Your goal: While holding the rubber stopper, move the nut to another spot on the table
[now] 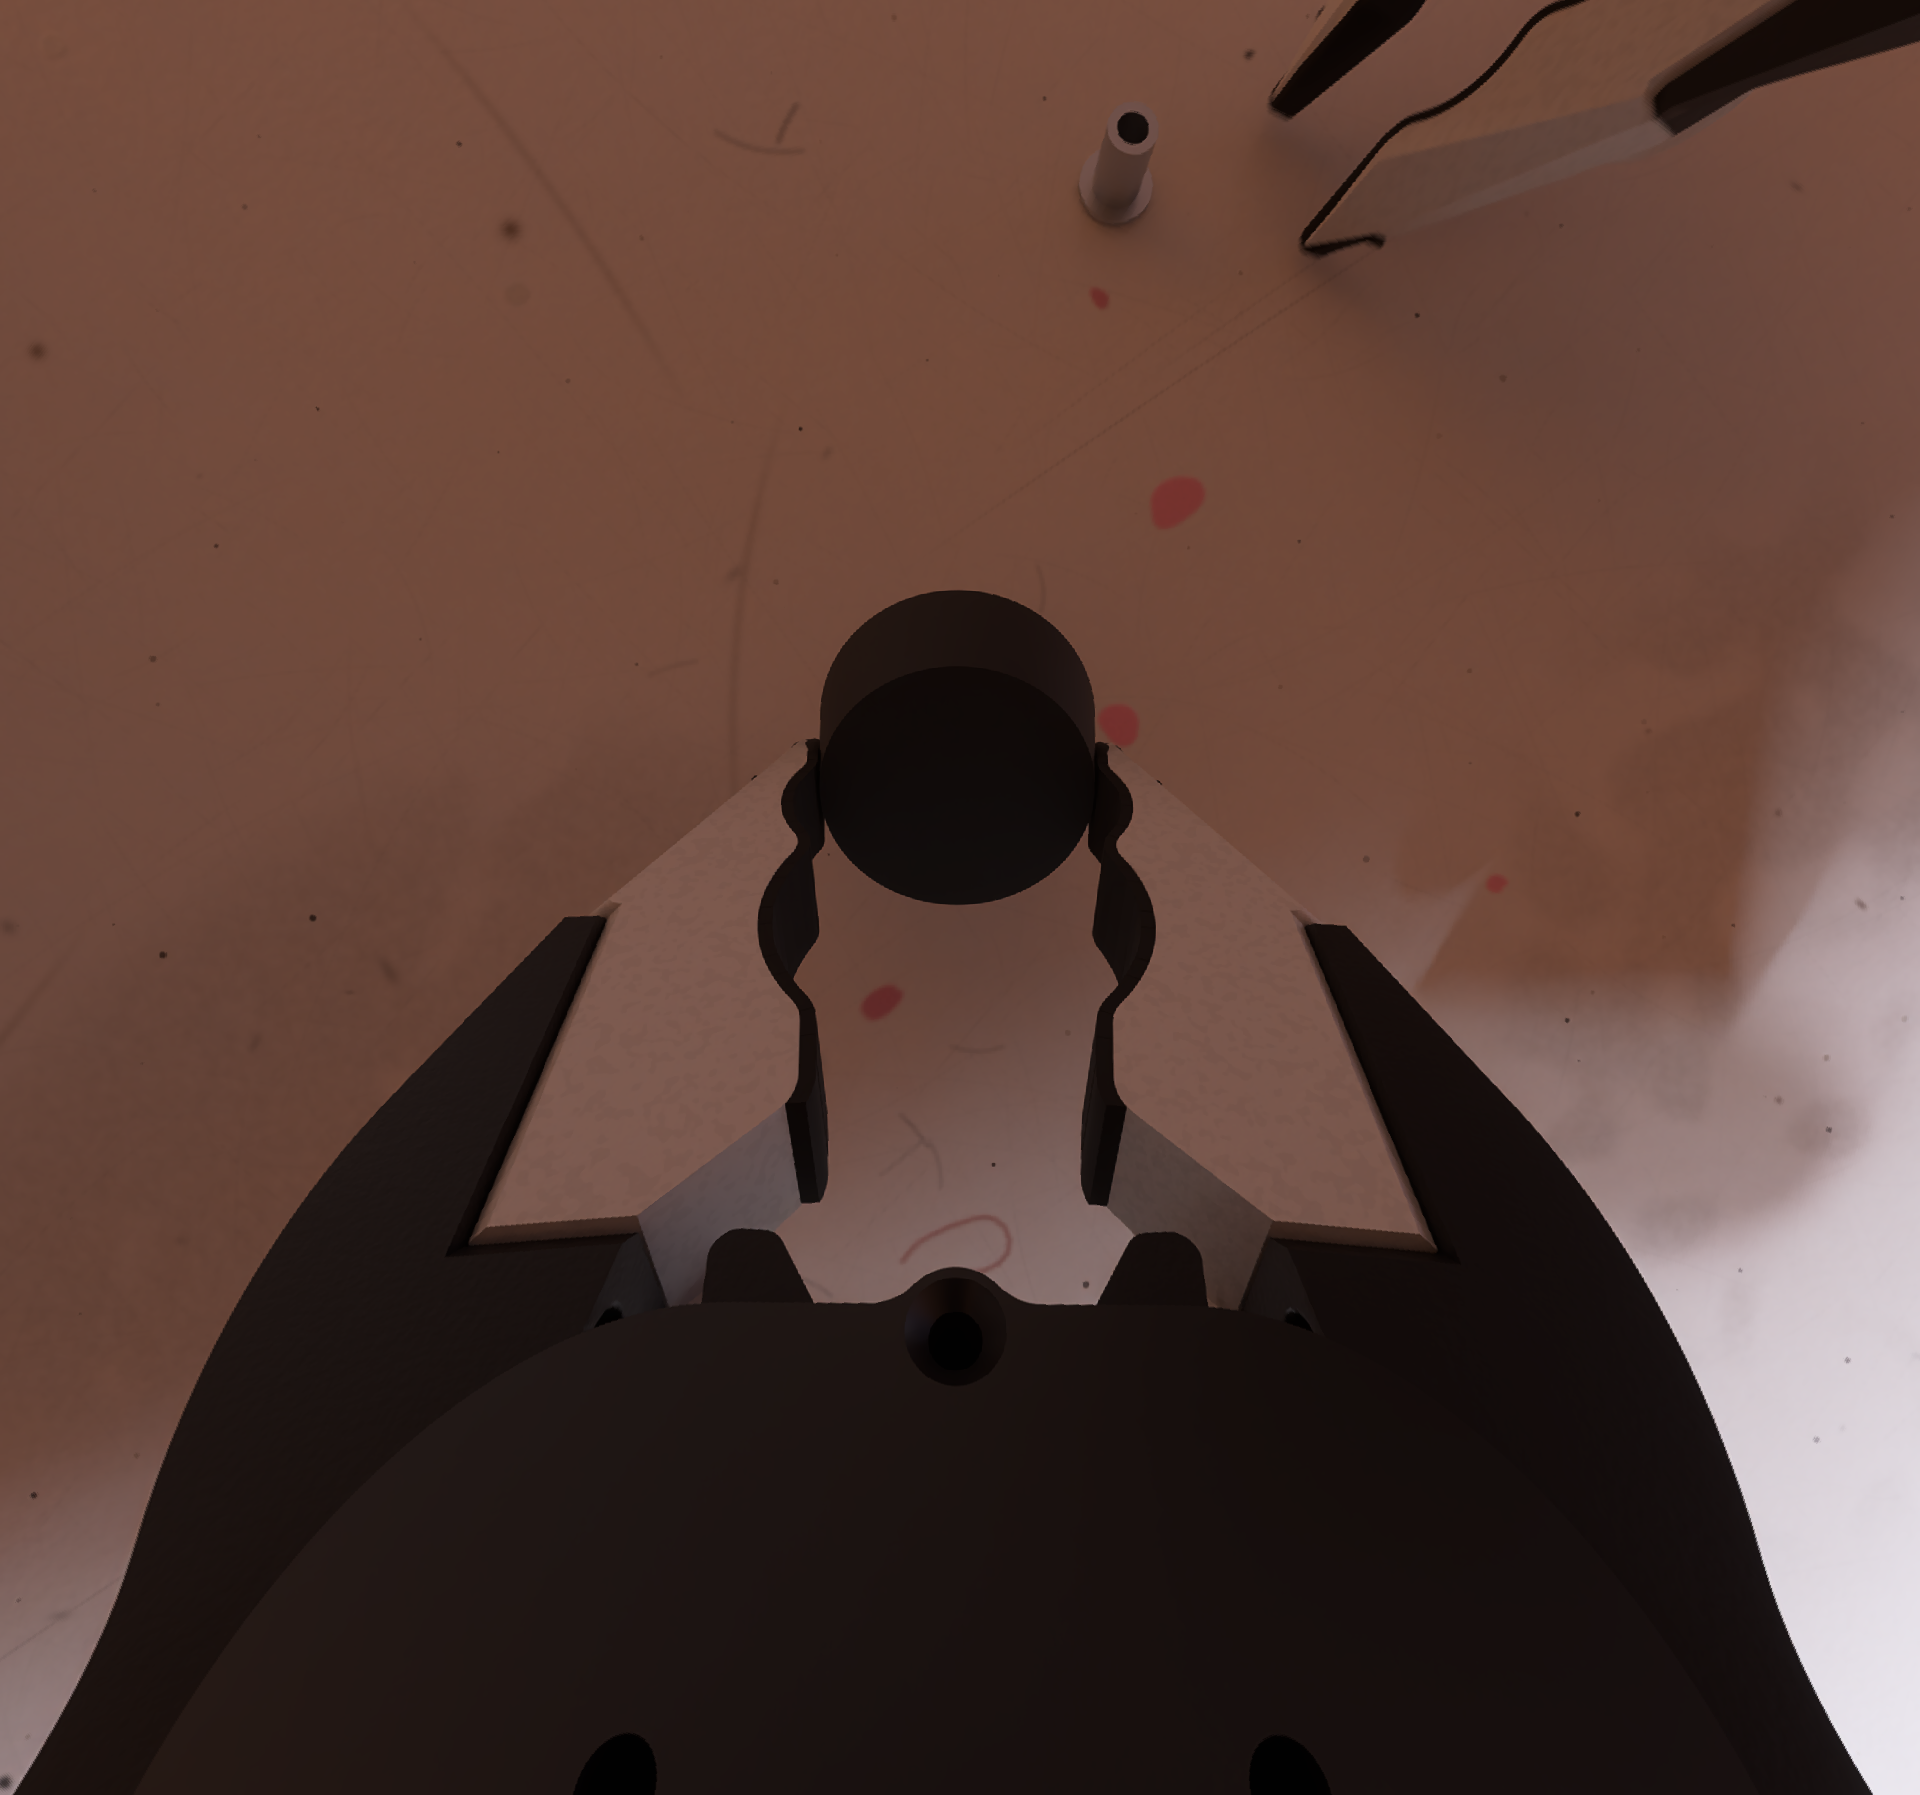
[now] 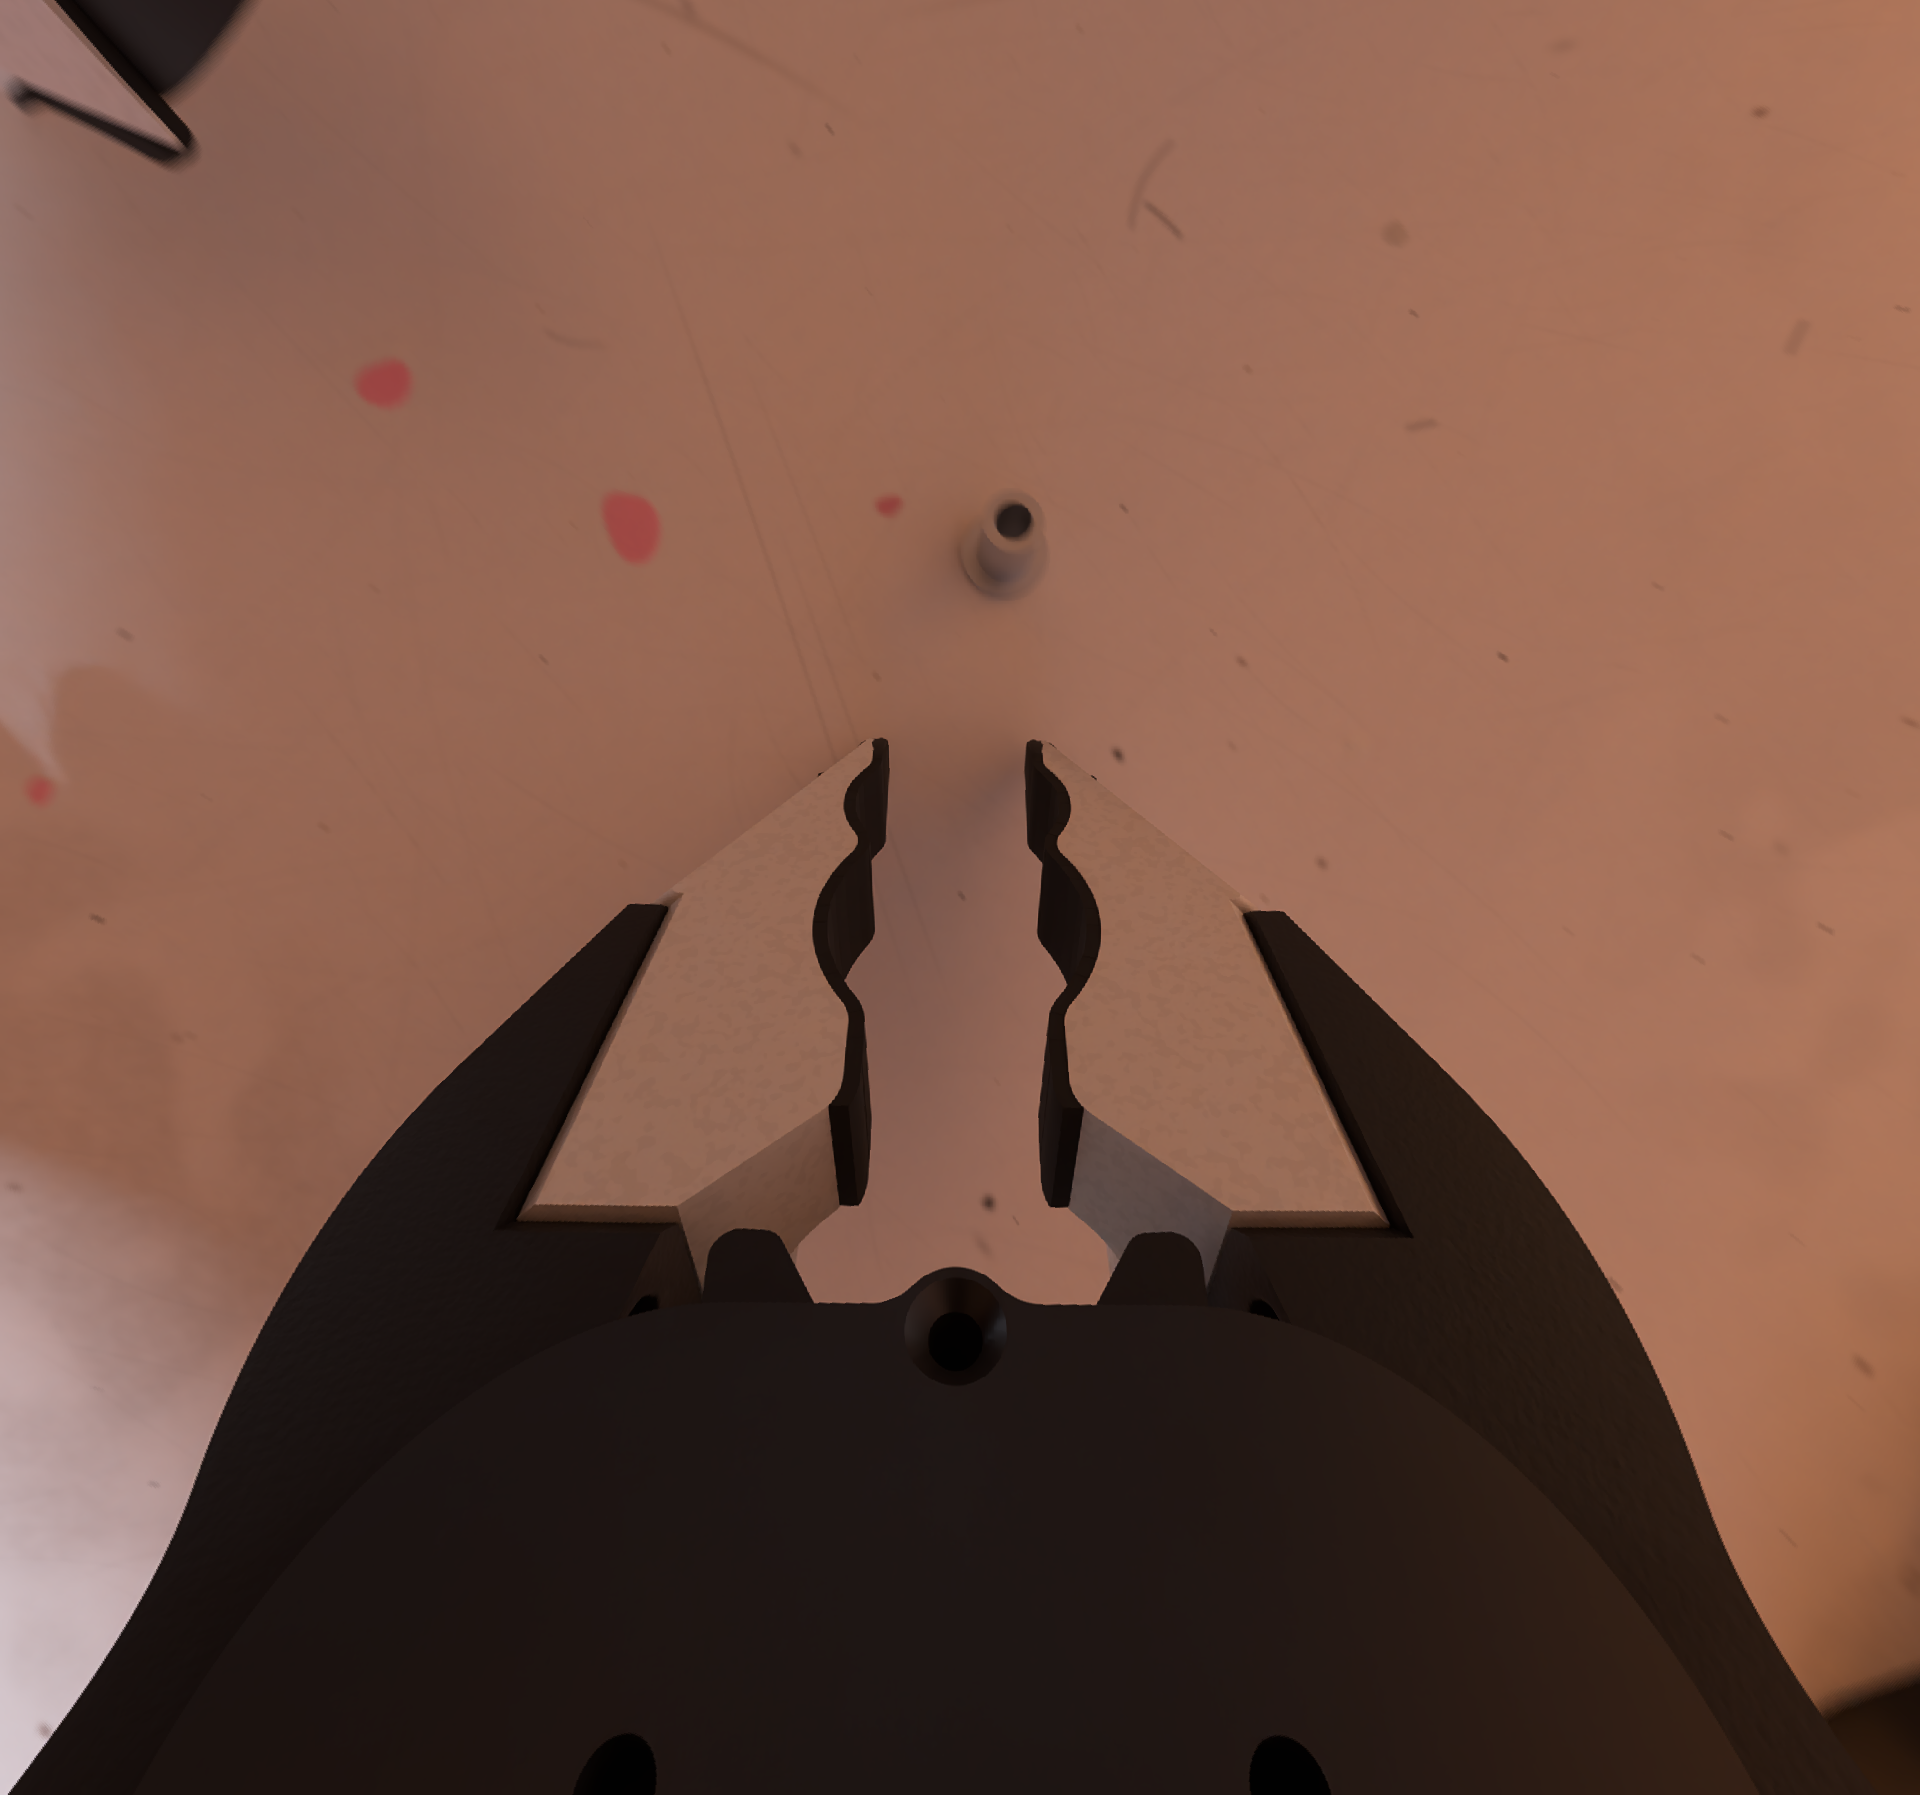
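Stained table [image 2: 1455, 395], pink spots [image 2: 631, 526]

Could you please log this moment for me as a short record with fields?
Left claw: shut on the dark round rubber stopper, held clear of the table
Right claw: open, empty, pointing toward the nut
Nut: small grey flanged metal sleeve, upright on the table
Surface: brownish table with pink spots
Task state: nut not yet grasped

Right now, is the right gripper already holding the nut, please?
No: in its own wrist view the right gripper is open with nothing between its fingers, and the nut stands on the table ahead of them.
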You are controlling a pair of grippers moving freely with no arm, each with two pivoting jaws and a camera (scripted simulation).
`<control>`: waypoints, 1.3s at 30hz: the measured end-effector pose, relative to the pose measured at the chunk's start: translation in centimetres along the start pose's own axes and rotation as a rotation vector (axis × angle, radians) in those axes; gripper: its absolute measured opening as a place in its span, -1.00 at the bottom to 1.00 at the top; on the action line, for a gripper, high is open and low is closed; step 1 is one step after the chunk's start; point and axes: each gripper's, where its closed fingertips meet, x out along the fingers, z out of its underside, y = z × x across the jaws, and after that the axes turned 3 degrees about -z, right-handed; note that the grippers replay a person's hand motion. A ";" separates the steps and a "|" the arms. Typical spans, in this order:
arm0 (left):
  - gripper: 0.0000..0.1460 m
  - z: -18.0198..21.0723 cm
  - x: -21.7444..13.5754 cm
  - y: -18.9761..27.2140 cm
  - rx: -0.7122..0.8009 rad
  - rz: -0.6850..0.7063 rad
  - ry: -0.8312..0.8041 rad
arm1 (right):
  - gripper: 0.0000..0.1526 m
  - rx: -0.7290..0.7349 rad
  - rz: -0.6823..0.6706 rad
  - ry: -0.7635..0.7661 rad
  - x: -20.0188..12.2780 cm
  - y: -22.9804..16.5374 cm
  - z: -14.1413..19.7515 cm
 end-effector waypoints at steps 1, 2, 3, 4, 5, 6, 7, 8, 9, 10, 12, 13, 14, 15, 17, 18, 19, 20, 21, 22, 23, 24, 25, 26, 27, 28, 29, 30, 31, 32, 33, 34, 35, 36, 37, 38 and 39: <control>-0.30 0.0 0.0 0.0 -0.002 -0.001 0.000 | -0.67 -0.013 0.028 -0.013 -0.3 0.4 0.4; -0.30 0.1 0.0 -0.1 -0.003 0.000 -0.001 | -0.67 -0.021 0.053 -0.027 -0.7 0.8 0.9; -0.30 0.1 0.1 -0.1 -0.004 0.000 -0.002 | -0.67 -0.022 0.073 -0.041 -1.2 1.3 1.5; -0.30 0.2 0.1 0.0 -0.003 0.001 -0.003 | -0.67 -0.018 0.086 -0.057 -1.6 1.7 2.1; -0.30 0.2 0.2 0.0 -0.002 0.002 -0.006 | -0.67 -0.009 0.092 -0.069 -1.9 2.0 2.5; -0.30 0.3 0.3 0.1 0.000 0.003 -0.008 | -0.67 0.000 0.090 -0.079 -2.1 2.3 2.9; -0.30 0.3 0.4 0.1 0.003 0.005 -0.012 | -0.67 0.010 0.085 -0.079 -2.2 2.5 3.1; -0.30 0.4 0.5 0.2 0.006 0.006 -0.016 | -0.66 0.020 0.084 -0.075 -2.3 2.6 3.1; -0.30 0.4 0.5 0.3 0.007 0.006 -0.018 | -0.64 0.031 0.076 -0.067 -2.3 2.6 2.9; -0.30 0.4 0.6 0.3 0.008 0.006 -0.019 | -0.59 0.042 0.061 -0.049 -2.3 2.5 2.4; -0.30 0.4 0.6 0.4 0.007 0.007 -0.019 | -0.51 0.056 0.028 0.008 -2.2 2.1 0.8; -0.30 0.5 0.6 0.4 0.006 0.008 -0.019 | -0.47 0.048 0.008 0.027 -1.8 1.8 -0.1; -0.30 0.5 0.6 0.5 0.005 0.008 -0.021 | -0.42 0.030 -0.004 0.038 -1.3 1.6 -0.9; -0.30 0.6 0.6 0.5 0.006 0.008 -0.023 | -0.39 0.004 -0.005 0.048 -0.8 1.5 -1.6; -0.30 0.6 0.6 0.5 0.009 0.008 -0.027 | -0.38 -0.037 -0.028 0.069 0.6 1.1 -2.7; -0.30 0.6 0.7 0.6 0.011 0.009 -0.030 | -0.42 -0.043 -0.060 0.062 1.2 0.9 -3.0; -0.30 0.7 0.7 0.6 0.014 0.008 -0.033 | -0.46 -0.042 -0.082 0.052 1.8 0.8 -3.2; -0.30 0.7 0.7 0.6 0.018 0.006 -0.037 | -0.51 -0.039 -0.092 0.047 2.2 0.8 -3.3; -0.30 0.7 0.7 0.7 0.021 0.004 -0.040 | -0.59 -0.038 -0.098 0.057 2.3 0.9 -3.4; -0.30 0.7 0.7 0.7 0.025 0.003 -0.043 | -0.75 -0.036 -0.099 0.056 2.4 1.0 -3.4; -0.30 0.7 0.8 0.8 0.027 0.003 -0.045 | -0.78 -0.036 -0.098 0.051 2.3 1.1 -3.3; -0.30 0.7 0.9 0.8 0.028 0.004 -0.047 | -0.78 -0.039 -0.091 0.042 2.1 1.2 -3.0; -0.30 0.7 1.0 1.0 0.029 0.007 -0.048 | -0.78 -0.046 -0.069 0.032 1.8 1.5 -2.6; -0.30 0.6 1.1 1.1 0.032 0.010 -0.052 | -0.78 -0.050 -0.039 0.022 1.4 2.0 -2.0; -0.30 0.7 1.3 1.3 0.039 0.014 -0.058 | -0.78 -0.046 -0.008 0.008 0.8 2.4 -1.2; -0.30 0.7 1.5 1.6 0.049 0.016 -0.066 | -0.78 -0.030 0.022 -0.001 0.1 2.9 -0.3; -0.30 0.7 1.8 1.8 0.061 0.015 -0.075 | -0.78 -0.004 0.045 -0.004 -0.7 3.4 0.6; -0.30 0.7 2.0 2.0 0.070 0.012 -0.085 | -0.78 0.029 0.066 -0.005 -1.4 3.8 1.5; -0.30 0.6 2.3 2.1 0.076 0.007 -0.094 | -0.78 0.063 0.085 -0.005 -2.0 4.1 2.3; -0.30 0.5 2.5 2.3 0.080 0.000 -0.098 | -0.78 0.093 0.097 0.006 -2.4 4.3 2.8; -0.30 0.4 2.7 2.4 0.085 -0.008 -0.097 | -0.78 0.117 0.108 0.019 -2.8 4.5 3.2; -0.30 0.3 2.8 2.5 0.093 -0.014 -0.099 | -0.78 0.135 0.118 0.025 -3.0 4.6 3.5; -0.30 0.2 2.9 2.6 0.102 -0.018 -0.101 | -0.78 0.153 0.130 0.030 -3.1 4.8 3.7; -0.30 0.2 2.9 2.6 0.110 -0.021 -0.103 | -0.78 0.172 0.139 0.036 -3.2 4.9 3.8; -0.30 0.2 3.0 2.6 0.117 -0.025 -0.103 | -0.78 0.190 0.138 0.046 -3.2 4.8 3.8; -0.30 0.2 3.0 2.7 0.128 -0.029 -0.102 | -0.78 0.208 0.147 0.054 -3.1 4.9 3.8; -0.30 0.3 3.0 2.8 0.143 -0.033 -0.101 | -0.78 0.222 0.161 0.057 -3.0 4.9 3.8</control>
